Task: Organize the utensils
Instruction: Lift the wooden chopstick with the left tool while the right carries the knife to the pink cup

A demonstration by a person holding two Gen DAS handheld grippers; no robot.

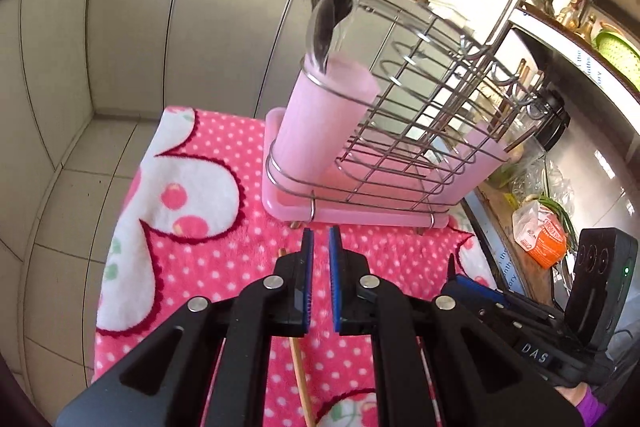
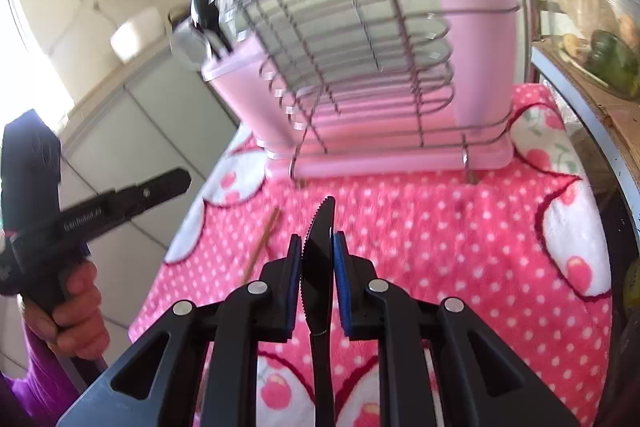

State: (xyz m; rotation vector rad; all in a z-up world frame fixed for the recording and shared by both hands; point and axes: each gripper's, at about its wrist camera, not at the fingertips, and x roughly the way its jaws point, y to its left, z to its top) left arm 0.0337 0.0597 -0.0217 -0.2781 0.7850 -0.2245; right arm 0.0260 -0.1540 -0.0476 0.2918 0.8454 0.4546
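On the left, the left hand-held gripper [image 1: 320,239] hovers with its fingers slightly spread and holding nothing, above a wooden chopstick [image 1: 301,375] lying on the pink blanket [image 1: 192,259]. Farther off stands the wire rack [image 2: 352,67] with its left pink cup [image 1: 320,119] holding spoons [image 1: 326,23]. To the right, the right hand-held gripper [image 2: 317,239] pinches a black serrated knife [image 2: 318,247], tip forward — best kept upright and lowered cleanly past a cup's rim, probably the right pink cup [image 2: 476,51]. Open blanket lies before the rack; the desk edge runs close on the right.
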